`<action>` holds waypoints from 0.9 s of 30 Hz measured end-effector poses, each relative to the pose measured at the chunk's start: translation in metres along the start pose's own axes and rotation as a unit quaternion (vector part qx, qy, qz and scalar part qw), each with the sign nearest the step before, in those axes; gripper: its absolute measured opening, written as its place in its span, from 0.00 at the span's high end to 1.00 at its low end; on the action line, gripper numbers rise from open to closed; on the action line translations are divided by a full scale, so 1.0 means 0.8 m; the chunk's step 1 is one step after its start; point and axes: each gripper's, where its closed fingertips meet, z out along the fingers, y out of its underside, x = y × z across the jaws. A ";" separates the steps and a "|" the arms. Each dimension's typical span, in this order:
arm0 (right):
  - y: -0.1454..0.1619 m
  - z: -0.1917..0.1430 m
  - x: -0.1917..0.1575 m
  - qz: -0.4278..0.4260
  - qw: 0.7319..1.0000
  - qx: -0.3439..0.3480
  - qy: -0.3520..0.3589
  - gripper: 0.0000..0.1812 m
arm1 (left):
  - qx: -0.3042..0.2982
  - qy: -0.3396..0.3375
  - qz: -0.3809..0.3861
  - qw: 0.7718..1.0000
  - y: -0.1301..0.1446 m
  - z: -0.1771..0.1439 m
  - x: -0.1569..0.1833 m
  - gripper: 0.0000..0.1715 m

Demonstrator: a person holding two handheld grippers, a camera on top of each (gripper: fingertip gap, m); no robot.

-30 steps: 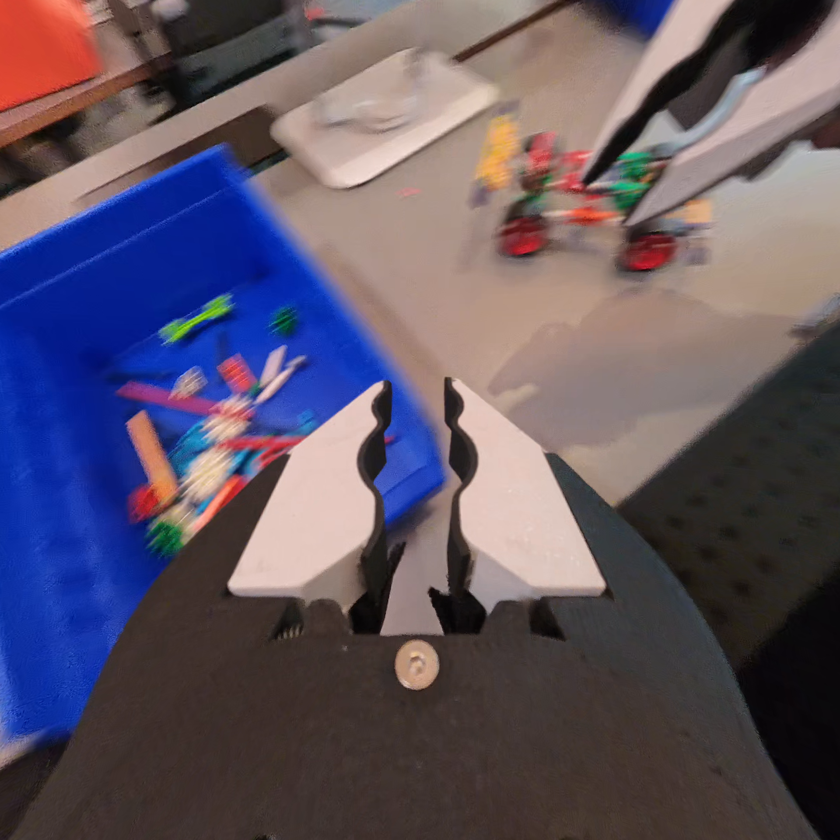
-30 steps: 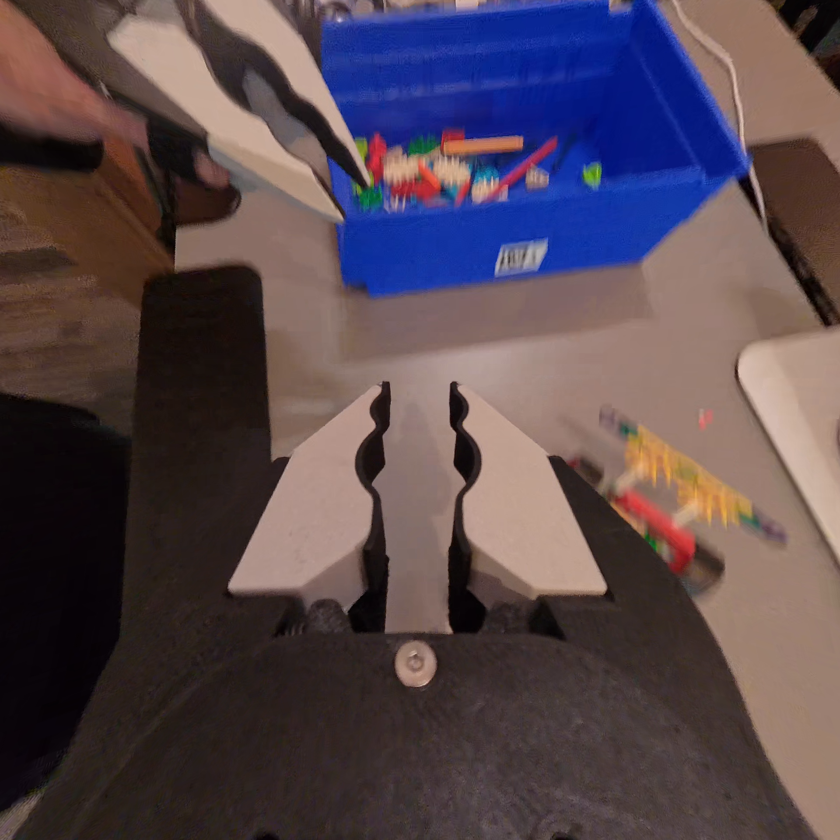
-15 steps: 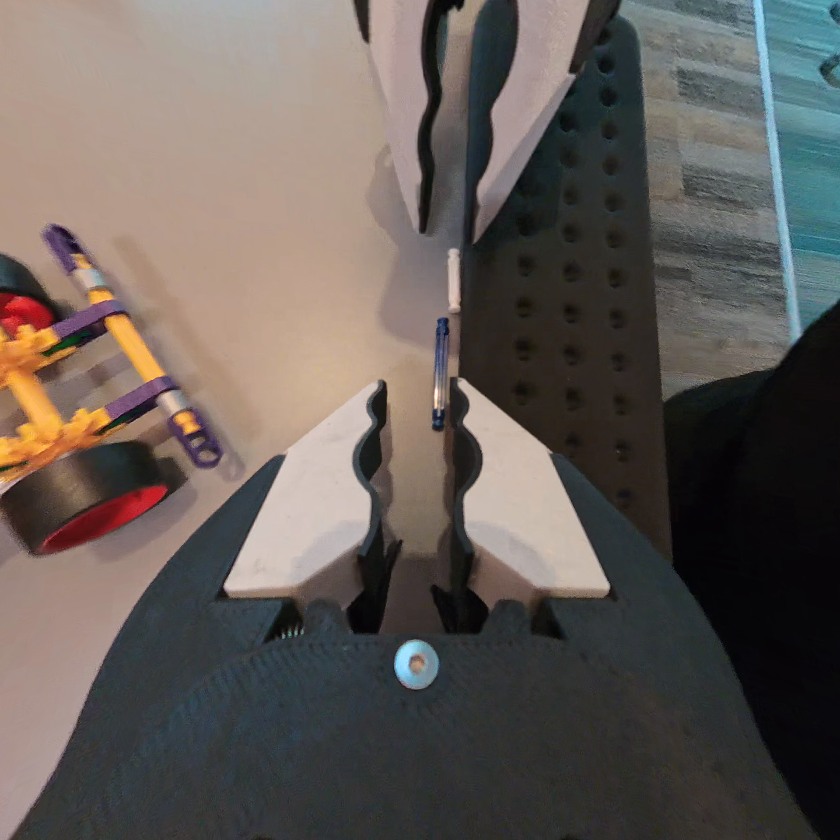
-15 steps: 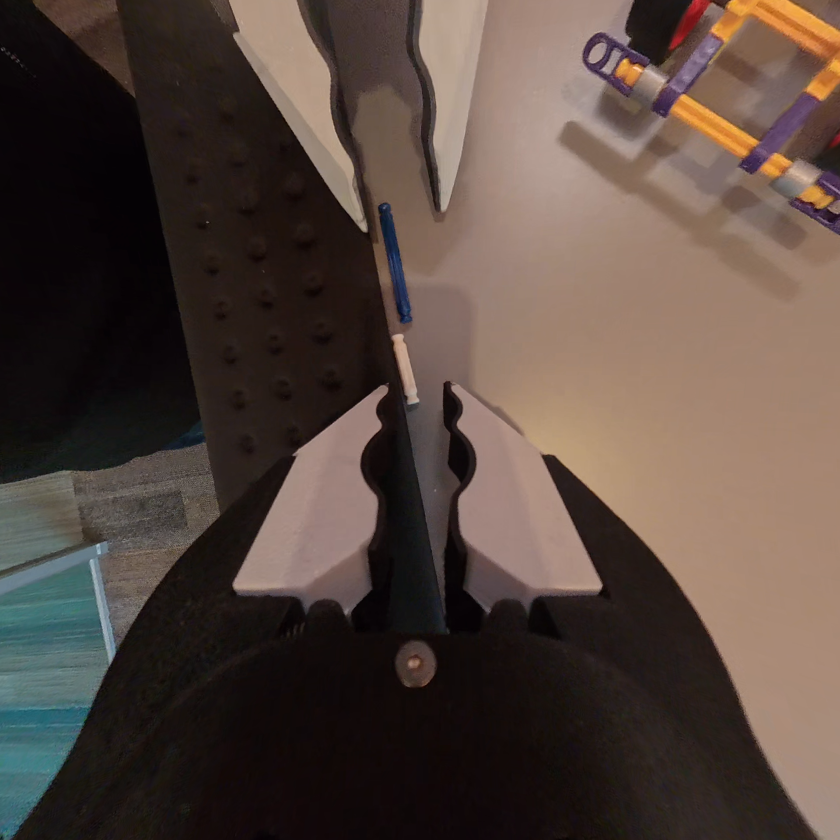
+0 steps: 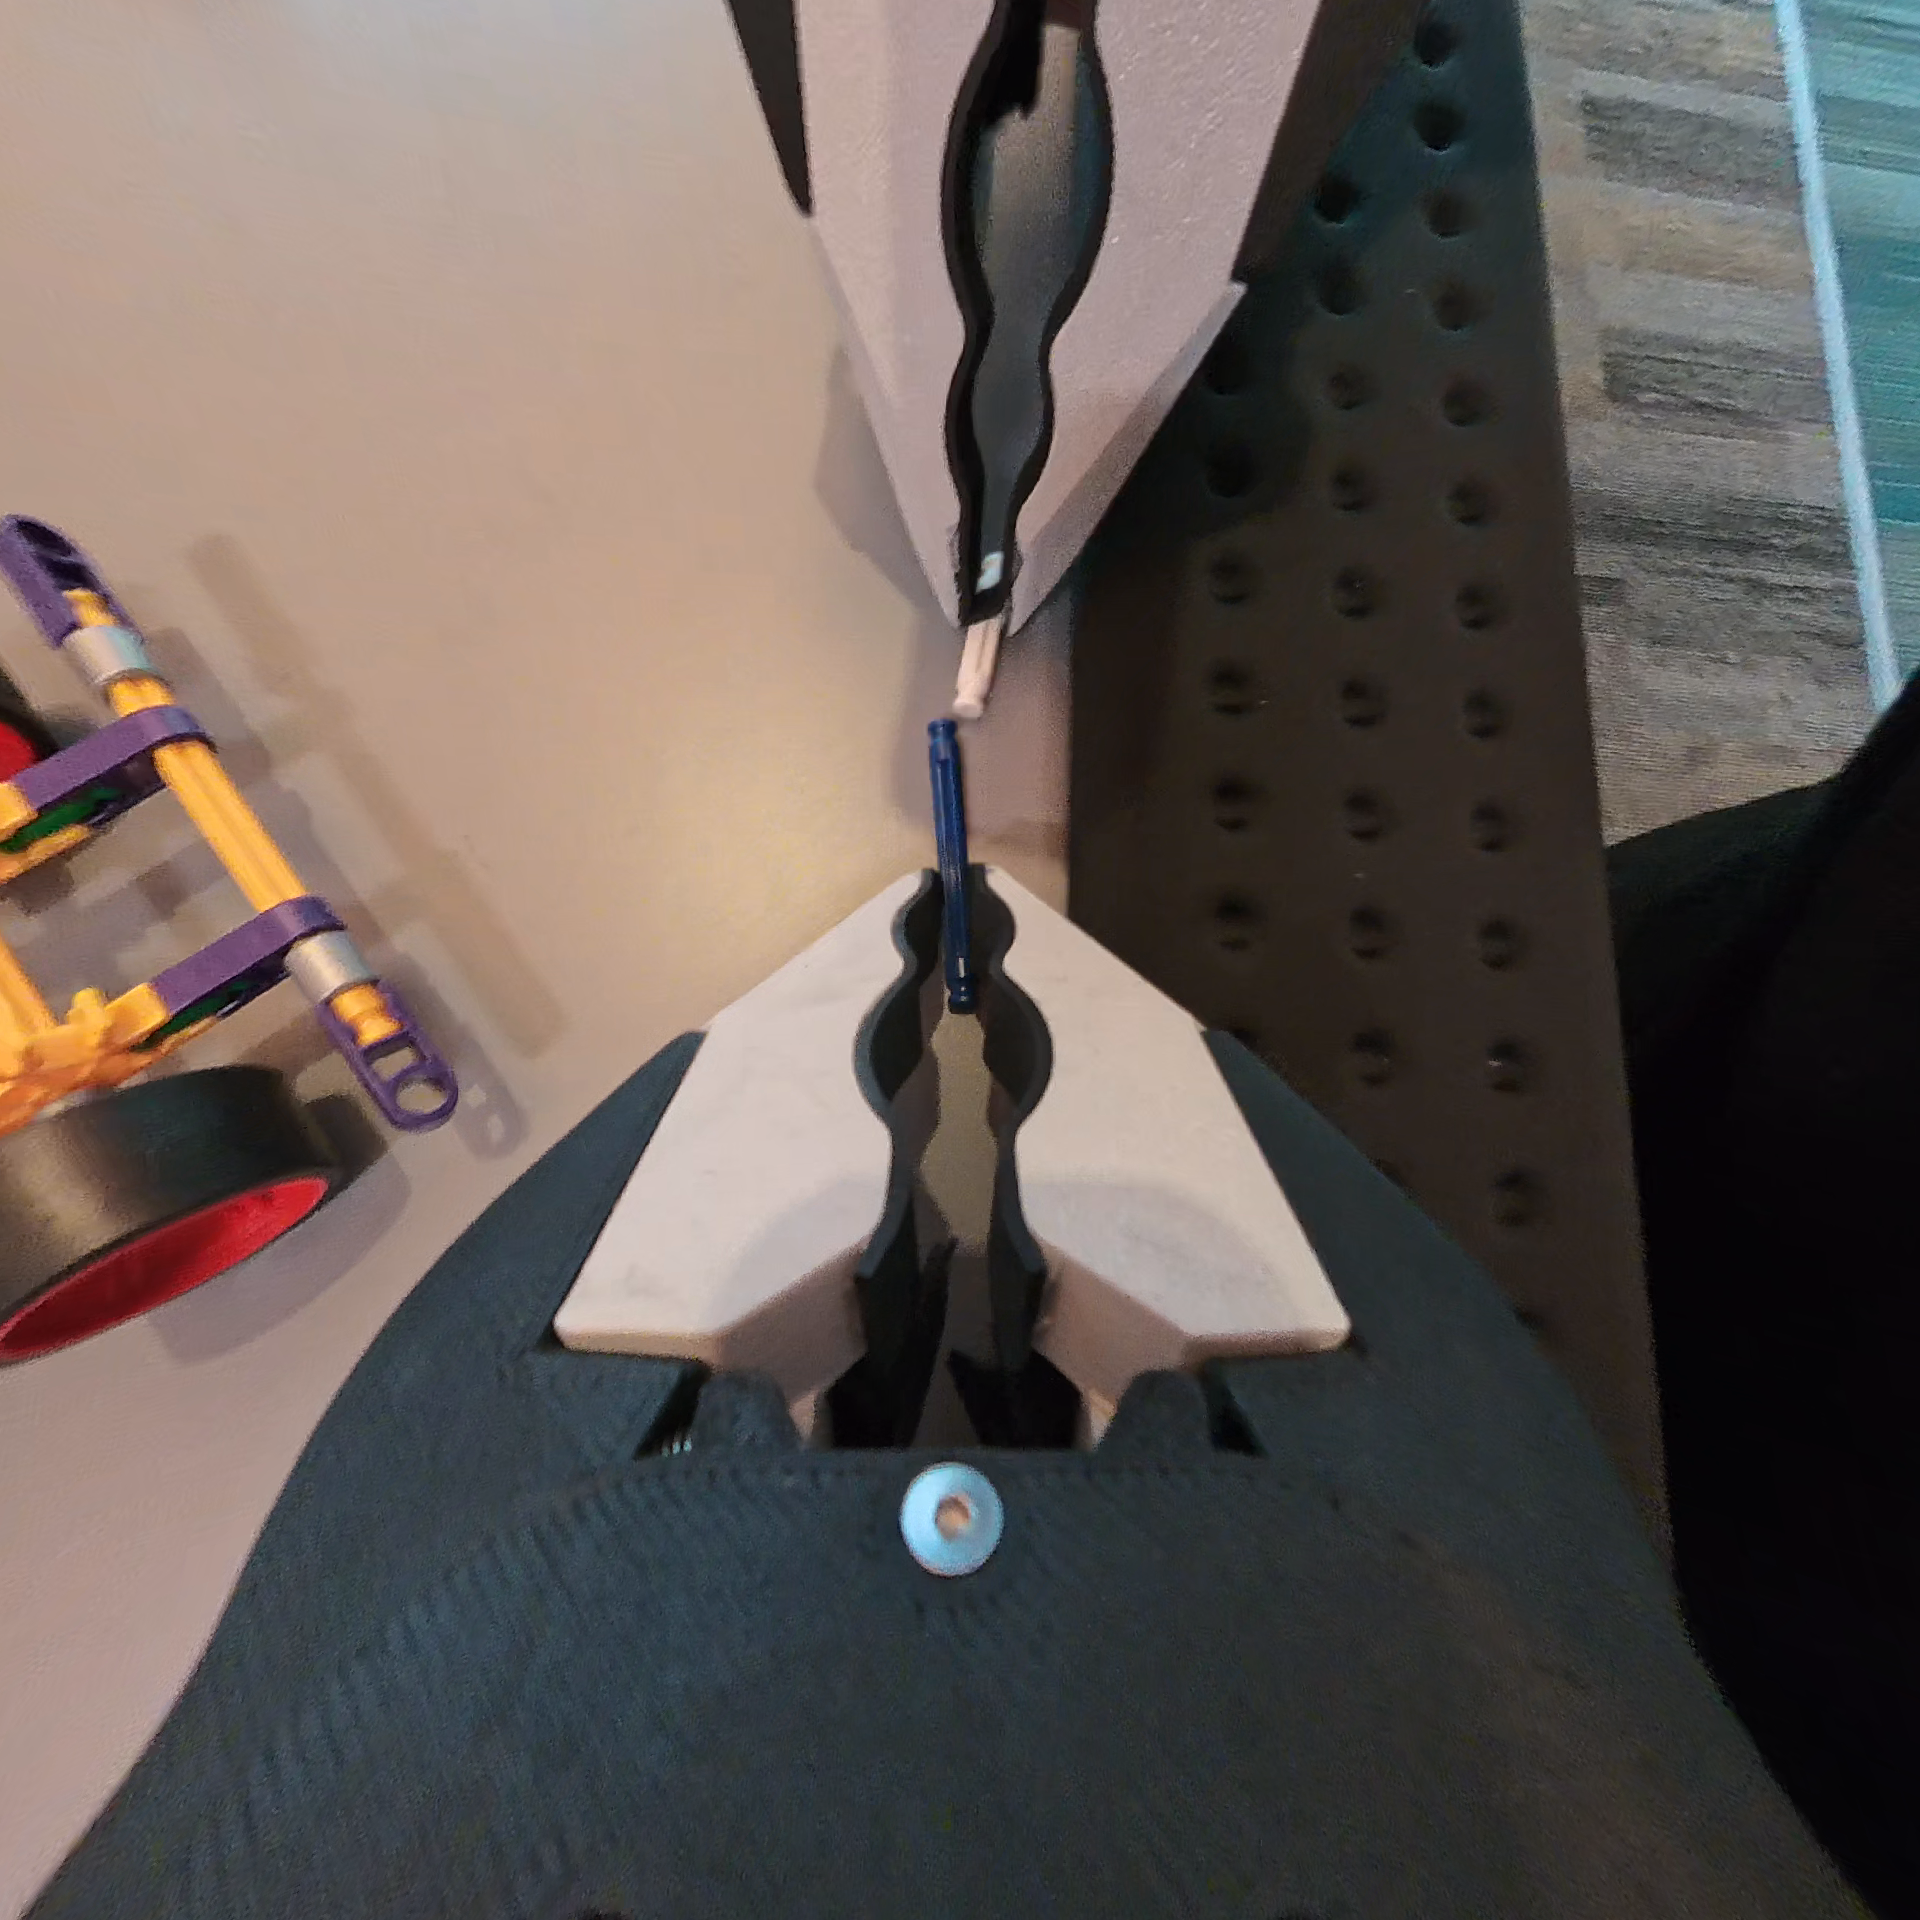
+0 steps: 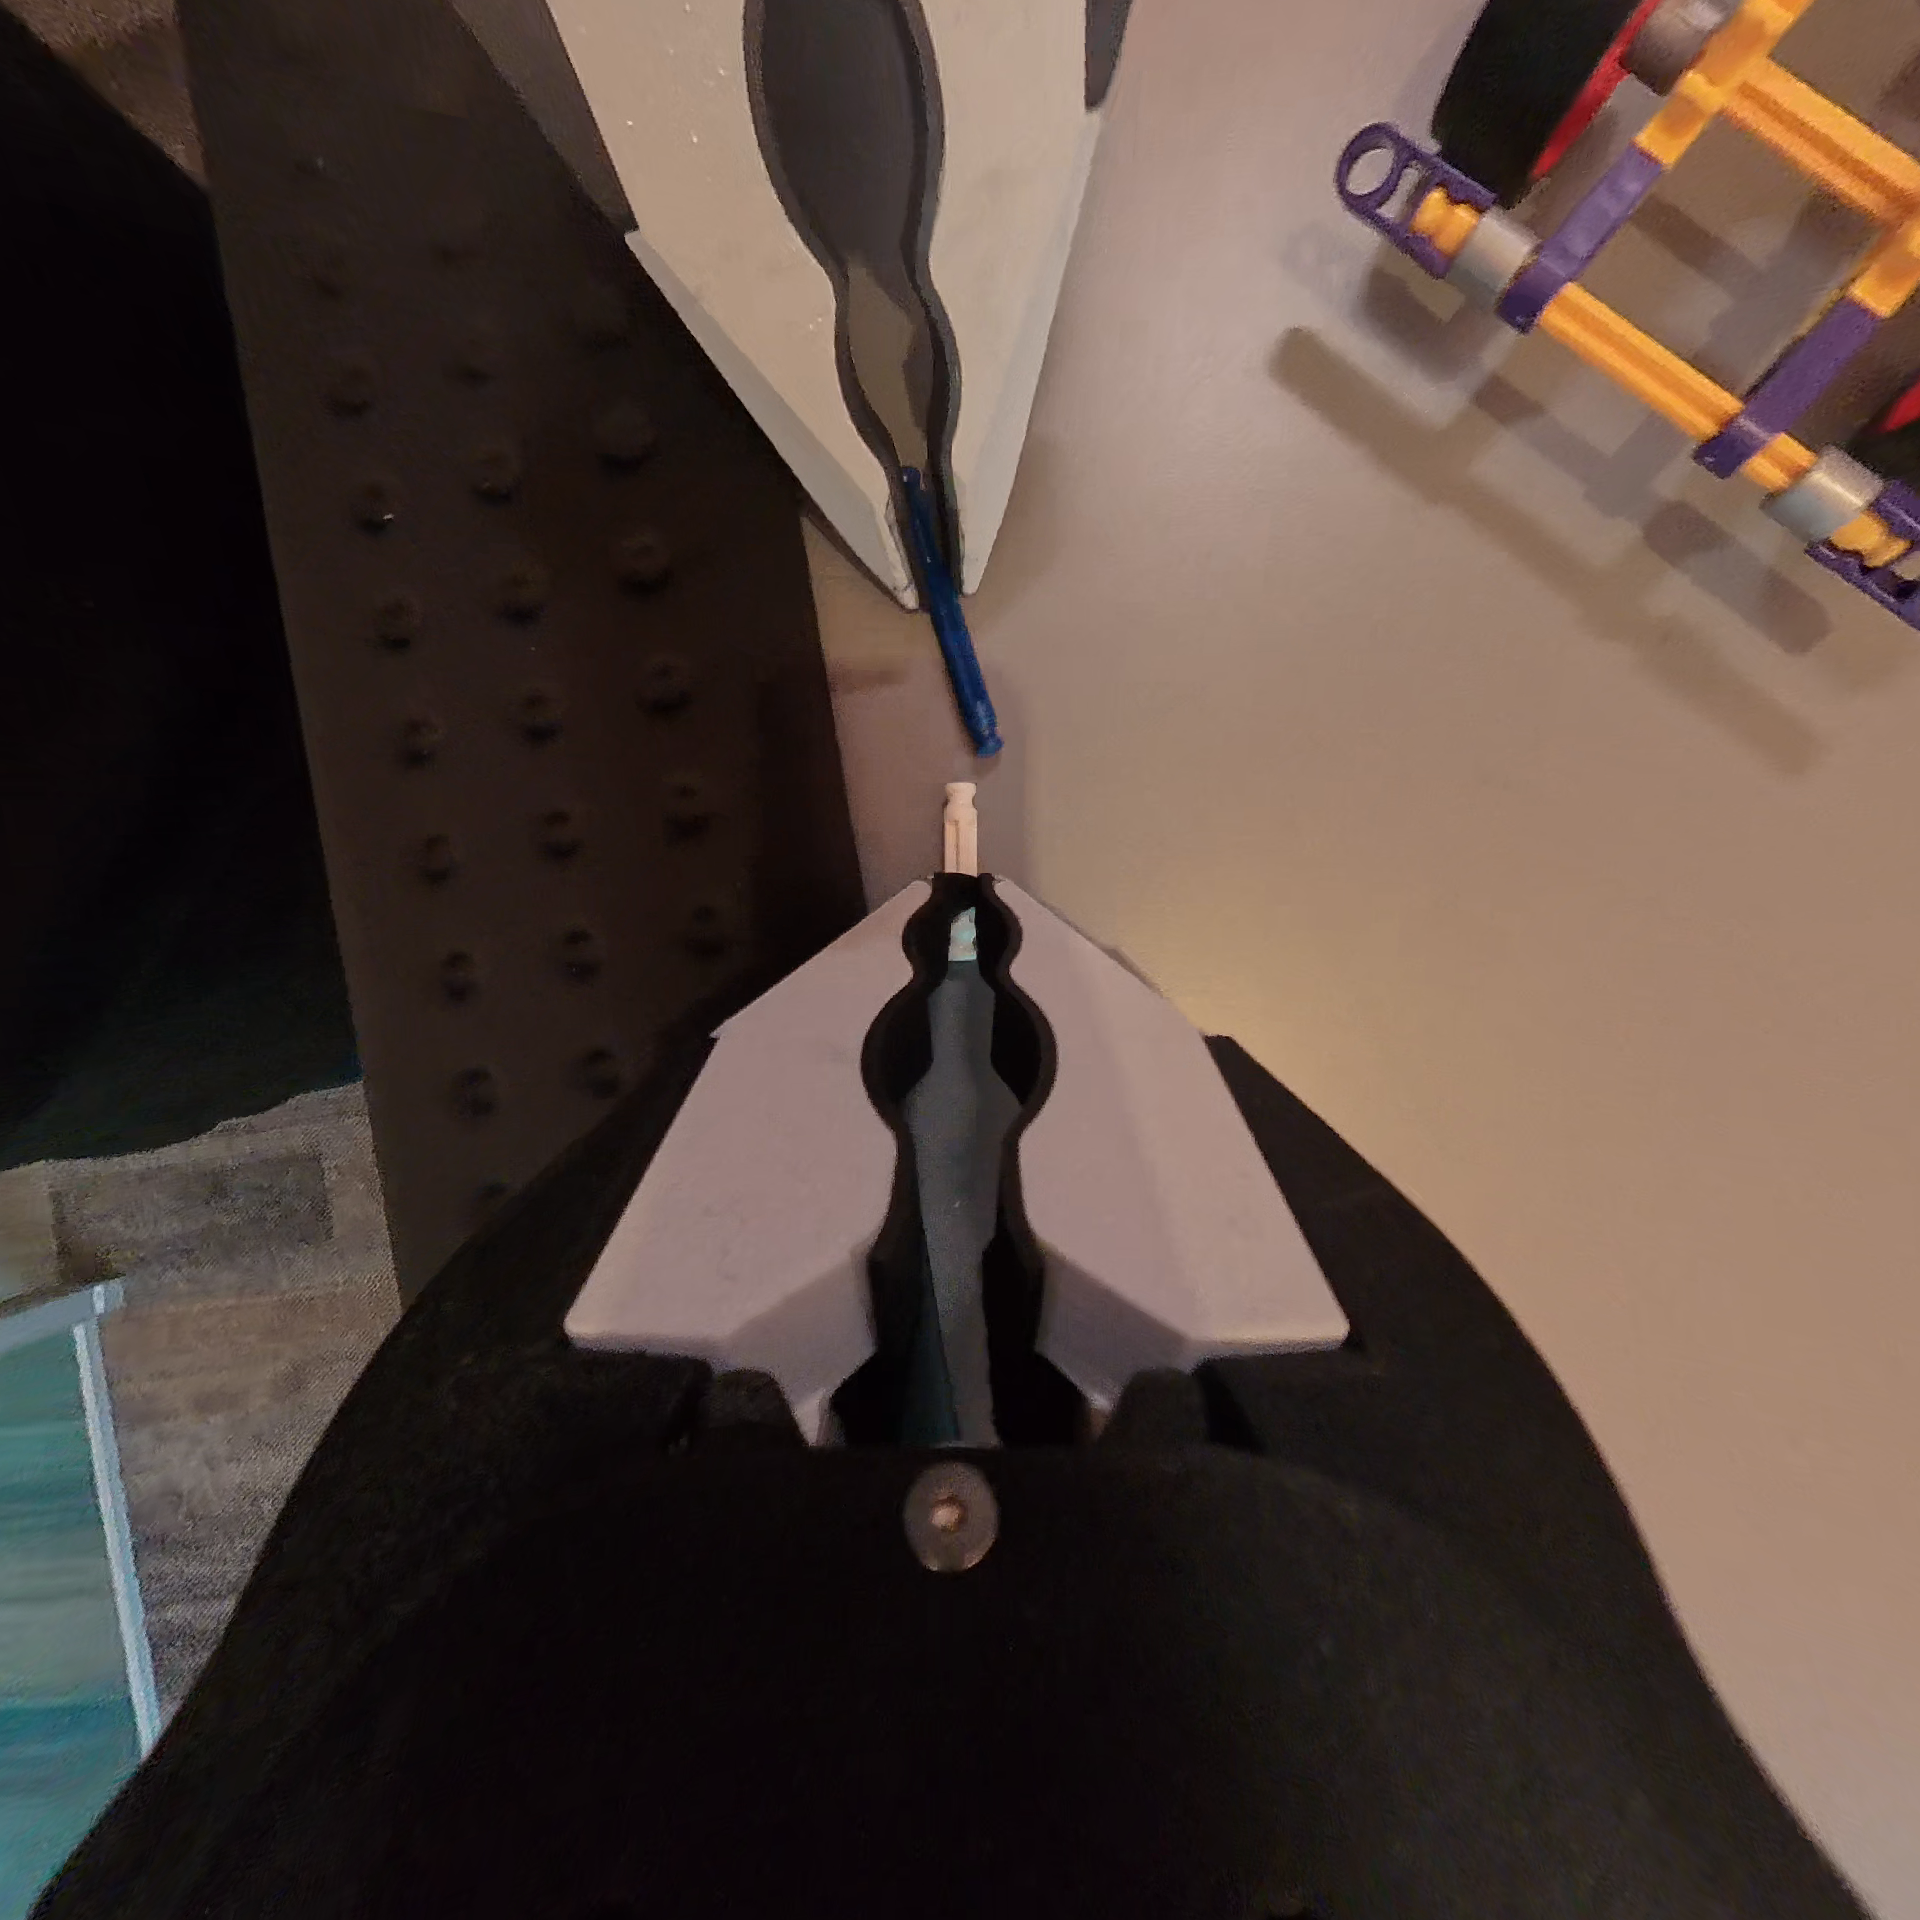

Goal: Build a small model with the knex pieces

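My left gripper (image 5: 954, 881) is shut on a thin blue rod (image 5: 948, 821) that sticks out forward from its tips. My right gripper (image 6: 962, 881) is shut on a short white rod (image 6: 960, 831). The two grippers face each other tip to tip above the beige table (image 5: 468, 364). The rod ends are close together with a small gap between them. In the left wrist view the right gripper (image 5: 987, 613) shows at the top with the white rod (image 5: 977, 675). In the right wrist view the left gripper (image 6: 935, 592) shows at the top with the blue rod (image 6: 961, 655).
A toy car of yellow rods, purple connectors and a black and red wheel (image 5: 156, 1195) lies left of the grippers; it also shows in the right wrist view (image 6: 1662, 260). A black perforated strip (image 5: 1351, 727) runs along the table edge, with wood-look floor (image 5: 1683, 260) beyond it. Across from one pair of fingers to the other is roughly 5 centimetres.
Both grippers have closed: the left on the blue rod, the right on the white rod. The rods, lying on the table half a second ago, are now held tip to tip.
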 end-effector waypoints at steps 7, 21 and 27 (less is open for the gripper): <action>-0.046 -0.029 0.015 0.011 0.998 0.065 0.020 1.00 | 0.055 -0.077 -0.048 0.994 -0.008 -0.066 -0.033 0.99; -0.478 0.046 0.049 -0.111 0.963 0.239 0.049 0.99 | 0.013 -0.441 -0.251 0.862 0.180 -0.415 -0.177 0.99; -0.556 0.120 0.087 -0.061 0.977 0.198 0.060 0.74 | 0.015 -0.469 -0.346 0.813 0.261 -0.469 -0.212 0.90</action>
